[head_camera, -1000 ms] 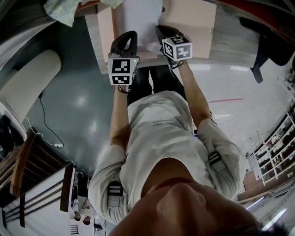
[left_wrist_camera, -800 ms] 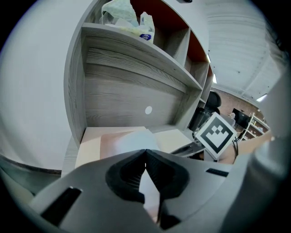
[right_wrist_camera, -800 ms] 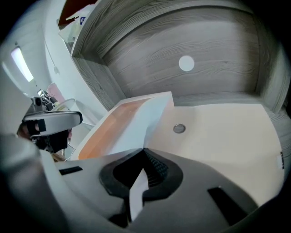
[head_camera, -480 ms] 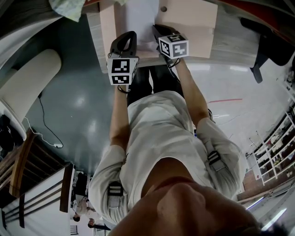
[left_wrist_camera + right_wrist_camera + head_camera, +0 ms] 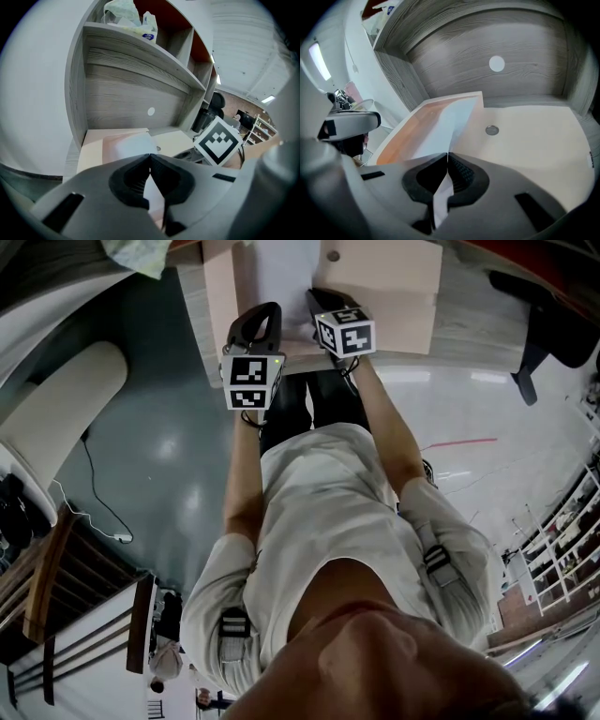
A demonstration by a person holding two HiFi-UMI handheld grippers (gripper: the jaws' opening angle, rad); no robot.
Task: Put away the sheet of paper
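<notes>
Left gripper [image 5: 150, 158] and right gripper [image 5: 447, 156] are both clamped on the near edge of the sheet of paper [image 5: 457, 121]. In each gripper view the jaws meet at their tips, with the white sheet pinched between the pads and showing below them. The two tools sit side by side, the right one just to the right of the left and a little further forward.

Ahead of both sets of jaws the sheet runs out, roughly flat, over a peach-coloured folder [image 5: 407, 135]. It could be a shallow tray, and I cannot tell which. The folder lies on the cream desk [image 5: 529, 136] inside a grey wooden niche. Its far edge sits well ahead of the jaws, and to the right of the right gripper's tips there is a small round grommet [image 5: 491, 130].

I judge the task to be well along, since the paper is already brought over its holder. The near edge is lifted in the grips and not yet let go. What appears left is to ease the sheet fully in, open both jaws, and draw back.
</notes>
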